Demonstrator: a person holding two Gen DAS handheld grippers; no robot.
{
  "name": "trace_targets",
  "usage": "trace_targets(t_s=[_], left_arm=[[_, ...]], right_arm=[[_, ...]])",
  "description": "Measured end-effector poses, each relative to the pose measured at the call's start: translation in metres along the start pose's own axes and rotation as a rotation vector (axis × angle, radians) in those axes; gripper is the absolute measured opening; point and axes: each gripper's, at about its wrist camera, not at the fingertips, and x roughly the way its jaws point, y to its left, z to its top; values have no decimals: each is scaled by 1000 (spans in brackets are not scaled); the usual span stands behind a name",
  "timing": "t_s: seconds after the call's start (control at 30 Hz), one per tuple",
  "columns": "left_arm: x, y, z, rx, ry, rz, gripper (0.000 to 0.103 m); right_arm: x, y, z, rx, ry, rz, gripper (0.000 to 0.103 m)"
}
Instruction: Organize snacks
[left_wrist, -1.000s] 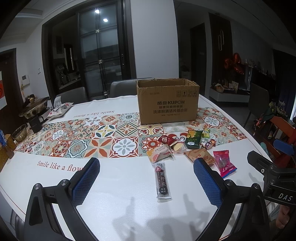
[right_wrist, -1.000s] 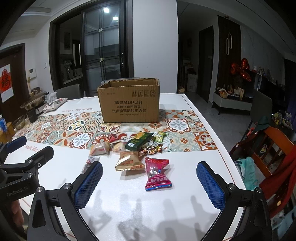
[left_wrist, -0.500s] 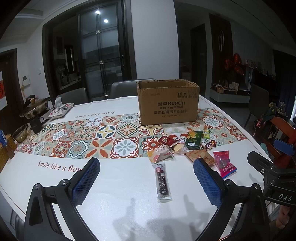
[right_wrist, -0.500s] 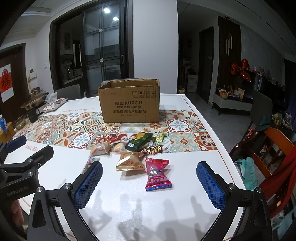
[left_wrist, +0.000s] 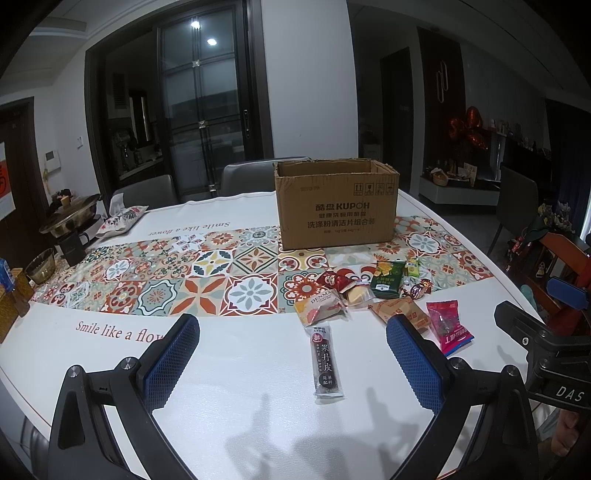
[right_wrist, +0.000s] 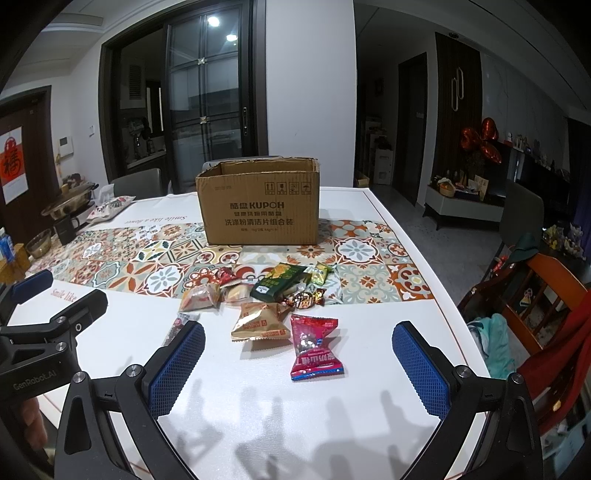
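An open cardboard box (left_wrist: 336, 205) (right_wrist: 258, 201) stands on the patterned runner. In front of it lies a cluster of several snack packets: a long dark bar (left_wrist: 327, 360), a pink-and-white pack (left_wrist: 320, 311), a dark green pack (left_wrist: 387, 278) (right_wrist: 279, 282), a gold pack (right_wrist: 260, 322) and a magenta pack (left_wrist: 447, 326) (right_wrist: 314, 347). My left gripper (left_wrist: 291, 363) hovers open near the table's front, the dark bar between its fingers' line. My right gripper (right_wrist: 299, 373) is open just short of the magenta pack. Both hold nothing.
The white table (left_wrist: 240, 387) ends close below both grippers. At the far left stand a pot (left_wrist: 72, 216), a glass bowl (left_wrist: 40, 260) and a patterned tissue pouch (left_wrist: 122, 218). Grey chairs (left_wrist: 255, 177) stand behind the table; a wooden chair (right_wrist: 546, 291) with clothes is at right.
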Motion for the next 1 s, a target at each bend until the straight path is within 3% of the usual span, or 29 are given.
trace_targets(t_s=[1.0], left_arm=[[4,4,2,-1,13,-1,103]], right_arm=[[-3,1,4,2,12,4,102]])
